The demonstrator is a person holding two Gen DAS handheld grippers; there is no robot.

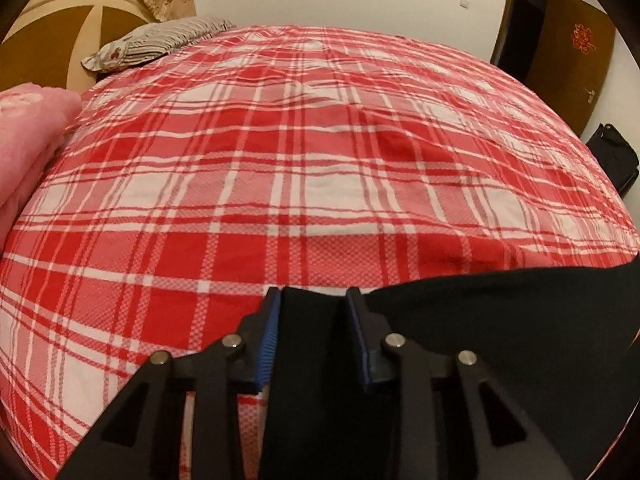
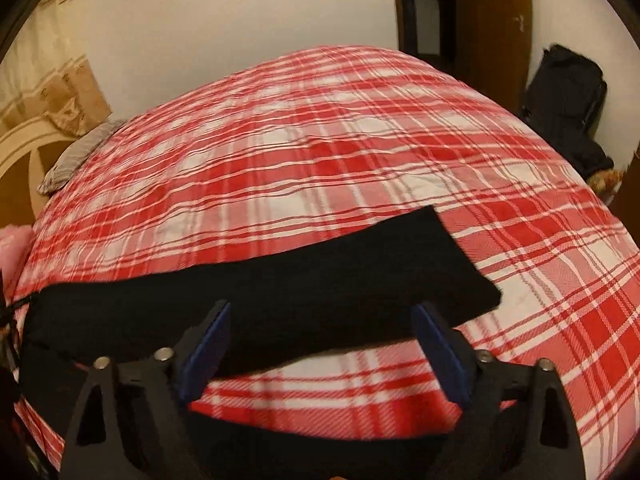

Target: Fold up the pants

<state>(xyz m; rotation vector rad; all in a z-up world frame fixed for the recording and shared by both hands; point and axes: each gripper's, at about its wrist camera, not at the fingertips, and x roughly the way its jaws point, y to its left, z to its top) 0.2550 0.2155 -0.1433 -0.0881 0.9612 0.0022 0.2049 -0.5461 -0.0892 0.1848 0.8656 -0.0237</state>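
Observation:
Black pants (image 2: 280, 288) lie flat on the red and white plaid bed (image 2: 320, 140), stretched from lower left toward the middle right, the leg end at the right. My left gripper (image 1: 314, 300) is shut on a fold of the black pants (image 1: 500, 320), which fills the gap between its blue pads and spreads to the right. My right gripper (image 2: 322, 312) is open, its blue pads (image 2: 208, 344) wide apart over the near edge of the pants, holding nothing.
A striped pillow (image 1: 160, 40) lies at the head of the plaid bed (image 1: 280, 160). A pink blanket (image 1: 28, 140) is bunched at the left edge. A black bag (image 2: 568, 96) stands beside a brown door (image 1: 572, 52) to the right.

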